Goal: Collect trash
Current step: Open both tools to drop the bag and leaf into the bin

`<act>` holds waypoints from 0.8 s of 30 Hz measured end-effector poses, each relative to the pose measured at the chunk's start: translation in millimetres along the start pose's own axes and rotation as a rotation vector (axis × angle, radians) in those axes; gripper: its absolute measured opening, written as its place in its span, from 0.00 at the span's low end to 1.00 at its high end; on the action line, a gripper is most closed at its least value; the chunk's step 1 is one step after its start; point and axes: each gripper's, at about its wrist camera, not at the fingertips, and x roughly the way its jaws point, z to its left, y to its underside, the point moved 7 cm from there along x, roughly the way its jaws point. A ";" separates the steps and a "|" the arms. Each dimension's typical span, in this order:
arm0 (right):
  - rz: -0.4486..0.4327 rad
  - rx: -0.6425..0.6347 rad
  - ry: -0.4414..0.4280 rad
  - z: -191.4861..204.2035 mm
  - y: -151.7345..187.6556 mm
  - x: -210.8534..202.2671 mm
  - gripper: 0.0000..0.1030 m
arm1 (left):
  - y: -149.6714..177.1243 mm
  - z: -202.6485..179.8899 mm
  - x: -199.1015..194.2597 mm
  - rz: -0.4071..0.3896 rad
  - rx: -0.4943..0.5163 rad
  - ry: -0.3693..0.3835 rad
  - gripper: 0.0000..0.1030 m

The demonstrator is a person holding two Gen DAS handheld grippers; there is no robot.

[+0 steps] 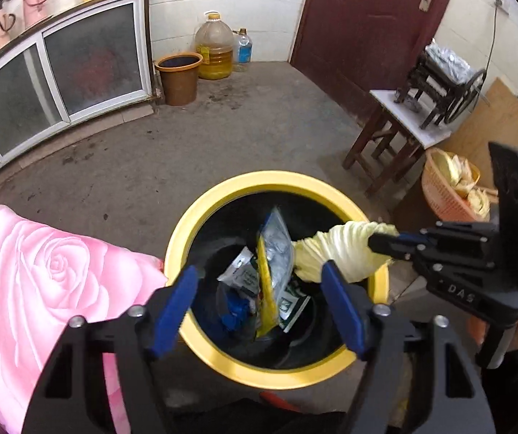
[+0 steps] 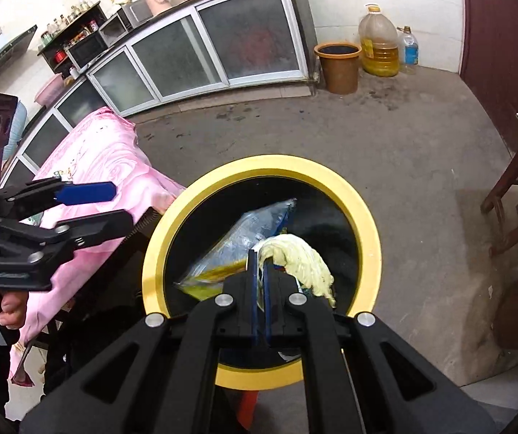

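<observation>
Both cameras ride on the tongs and look steeply down, close over the yellow-rimmed bin (image 1: 201,217). The left view faces the brown door (image 1: 367,18), the right view faces the glass-fronted cabinets (image 2: 201,50). They share the bin, the pink cloth (image 2: 114,159), the floor (image 1: 222,126), the oil jug (image 2: 378,43) and each other's tongs.

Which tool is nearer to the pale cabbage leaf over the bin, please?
The right tool: it is shut on the cabbage leaf, holding it above the yellow-rimmed bin. The left tool is open over the bin, not touching the leaf.
</observation>
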 end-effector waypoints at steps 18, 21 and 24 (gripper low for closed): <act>0.049 -0.008 -0.012 25.1 -15.9 -1.8 0.59 | 6.2 45.3 -53.2 -0.126 -0.141 -0.005 0.80; 0.109 -0.043 -0.006 38.7 -19.1 5.0 0.62 | 11.1 54.8 -64.9 -0.142 -0.155 -0.007 0.80; 0.177 -0.073 0.020 49.1 -21.8 14.4 0.62 | 19.7 68.7 -75.8 -0.152 -0.182 -0.008 0.80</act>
